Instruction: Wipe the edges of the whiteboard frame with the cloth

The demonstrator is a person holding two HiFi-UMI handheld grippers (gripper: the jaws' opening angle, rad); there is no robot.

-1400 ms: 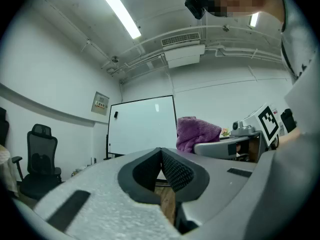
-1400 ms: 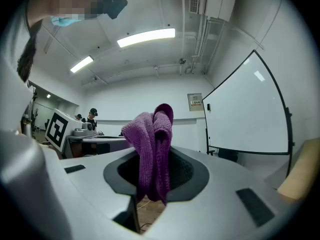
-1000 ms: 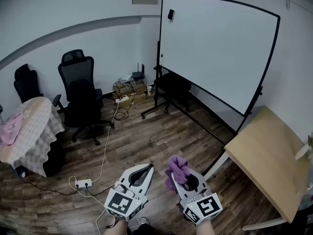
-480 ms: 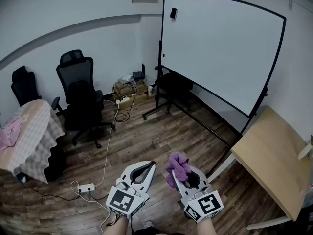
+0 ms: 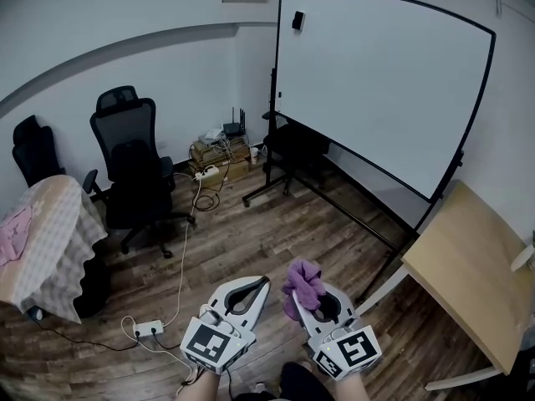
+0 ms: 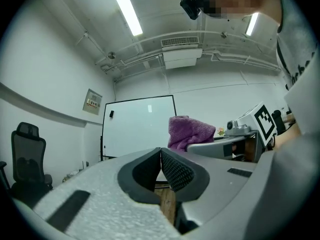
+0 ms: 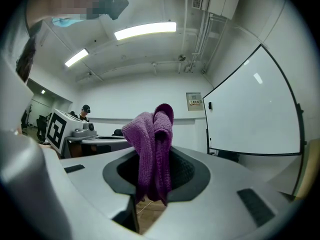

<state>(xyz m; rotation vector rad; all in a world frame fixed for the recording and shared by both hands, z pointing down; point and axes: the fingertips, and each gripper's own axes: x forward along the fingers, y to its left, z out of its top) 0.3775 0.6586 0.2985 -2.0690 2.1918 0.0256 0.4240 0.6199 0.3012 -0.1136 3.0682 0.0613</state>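
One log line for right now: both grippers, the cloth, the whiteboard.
left gripper: shut, empty | right gripper: shut on purple terry cloth | black-framed whiteboard: across the room, untouched | wiping: not yet begun

Room bright, evenly lit by ceiling strip lights (image 6: 125, 9); small glare spots on whiteboard (image 7: 250, 114). Heavy fisheye bend w/ dark corners in gripper views; near foreground blurry.
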